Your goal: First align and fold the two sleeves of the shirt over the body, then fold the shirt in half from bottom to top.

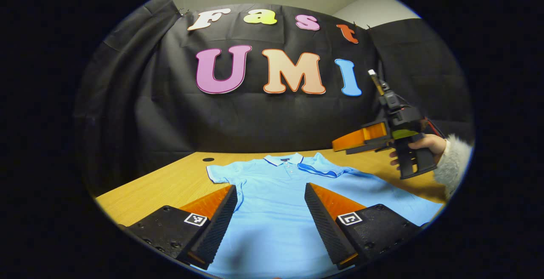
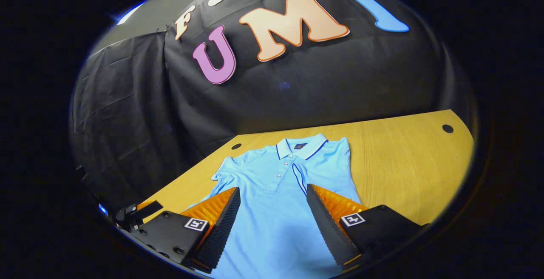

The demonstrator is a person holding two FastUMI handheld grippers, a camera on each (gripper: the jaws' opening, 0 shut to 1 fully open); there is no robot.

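Sleeve step is in hand, half done by the look of it. The shirt (image 1: 276, 202) lies face up on the worktop (image 1: 170, 185), collar (image 1: 284, 159) toward the booth wall, filling the lower centre of the left gripper view. In that view one sleeve (image 1: 316, 169) is already folded in over the chest, just right of the collar, its dark-trimmed cuff lying on the body. The other sleeve (image 1: 216, 172) sits spread flat at centre left, so that's the one I judge to be next.

My left tongs (image 1: 270, 215) hover wide apart over the lower body of the shirt, nothing between them. My right tongs (image 1: 340, 145) show at centre right of the same view, raised off the cloth with a hand (image 1: 420, 145) on the grip; fingers there look close together from that angle but I can't tell for sure. In the right gripper view the right tongs (image 2: 272, 219) read wide, empty, above the shirt (image 2: 280, 194), with the folded sleeve edge running down beside the placket and bare worktop (image 2: 403, 164) to the right.

Next move, my call: drop the left tongs to the outer edge of the flat sleeve, pinch just the cuff layer, carry it across to match the folded one. Needs a shallow grab so the body cloth underneath doesn't drag. Bottom-to-top fold not started.
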